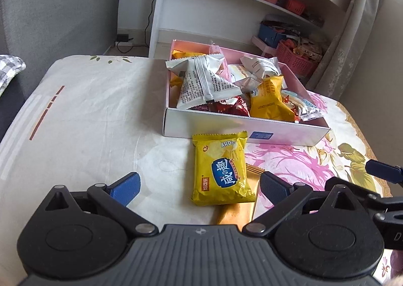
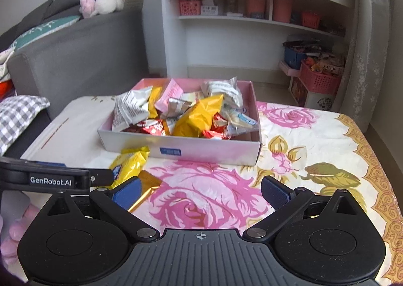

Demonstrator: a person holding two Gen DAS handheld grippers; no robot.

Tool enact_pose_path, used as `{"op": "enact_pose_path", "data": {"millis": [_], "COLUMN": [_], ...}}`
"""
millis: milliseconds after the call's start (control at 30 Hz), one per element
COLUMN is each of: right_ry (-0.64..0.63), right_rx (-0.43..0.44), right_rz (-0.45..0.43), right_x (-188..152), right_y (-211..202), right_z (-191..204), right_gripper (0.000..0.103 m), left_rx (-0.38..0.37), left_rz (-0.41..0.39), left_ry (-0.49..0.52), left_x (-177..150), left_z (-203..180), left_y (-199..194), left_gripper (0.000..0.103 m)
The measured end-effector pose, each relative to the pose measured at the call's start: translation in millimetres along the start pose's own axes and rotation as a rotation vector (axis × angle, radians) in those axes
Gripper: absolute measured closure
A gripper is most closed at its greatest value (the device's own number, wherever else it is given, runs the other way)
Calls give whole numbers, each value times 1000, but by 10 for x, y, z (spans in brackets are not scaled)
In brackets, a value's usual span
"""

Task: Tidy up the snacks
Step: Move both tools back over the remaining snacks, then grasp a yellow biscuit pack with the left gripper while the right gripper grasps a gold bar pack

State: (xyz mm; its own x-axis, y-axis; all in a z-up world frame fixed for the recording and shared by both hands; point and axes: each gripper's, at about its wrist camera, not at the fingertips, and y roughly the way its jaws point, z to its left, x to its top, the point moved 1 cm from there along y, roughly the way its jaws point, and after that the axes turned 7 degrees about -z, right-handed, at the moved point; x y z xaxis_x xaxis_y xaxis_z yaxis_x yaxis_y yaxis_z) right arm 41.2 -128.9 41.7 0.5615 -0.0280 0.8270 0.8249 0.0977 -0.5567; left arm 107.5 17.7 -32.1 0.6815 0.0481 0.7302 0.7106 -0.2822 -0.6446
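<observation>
A pink open box (image 1: 241,132) (image 2: 181,146) on the table holds several snack packets, white, yellow and red. In front of it a yellow chip packet (image 1: 220,168) (image 2: 129,163) lies flat on the cloth, partly over a gold packet (image 1: 236,208) (image 2: 147,185). My left gripper (image 1: 199,186) stands open just before the yellow packet, its fingers wide to either side and not touching it. My right gripper (image 2: 200,190) is open over the pink rose print, with nothing between its fingers. The left gripper's body shows at the left edge of the right wrist view.
A flowered cloth (image 2: 314,139) covers the table. A grey sofa (image 2: 75,54) with cushions stands to the left, and a white shelf unit (image 2: 252,21) with pink baskets behind. A pink crate (image 2: 320,79) sits on the floor at the right.
</observation>
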Motion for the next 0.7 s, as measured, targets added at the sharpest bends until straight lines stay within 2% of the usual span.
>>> {"op": "enact_pose_path", "data": {"millis": [233, 300, 400, 567, 700], "right_ry": [-7, -16, -30, -58, -86], "right_rx": [27, 34, 43, 53, 62], "right_rz": [49, 62, 80, 93, 98], "right_x": [-60, -77, -121, -177, -213], "right_y": [135, 176, 221, 272, 304], "right_z": [38, 58, 96, 177, 267], "right_gripper": [1, 1, 1, 1, 1], "left_rx": [-73, -61, -14, 29, 69], "left_rz": [16, 25, 32, 23, 15], "left_ry": [-16, -2, 6, 1, 51], "left_x": [0, -13, -42, -58, -94], "left_z": [-70, -90, -66, 24, 103], "left_y": [165, 209, 240, 173, 90], "left_gripper": [25, 41, 55, 58, 58]}}
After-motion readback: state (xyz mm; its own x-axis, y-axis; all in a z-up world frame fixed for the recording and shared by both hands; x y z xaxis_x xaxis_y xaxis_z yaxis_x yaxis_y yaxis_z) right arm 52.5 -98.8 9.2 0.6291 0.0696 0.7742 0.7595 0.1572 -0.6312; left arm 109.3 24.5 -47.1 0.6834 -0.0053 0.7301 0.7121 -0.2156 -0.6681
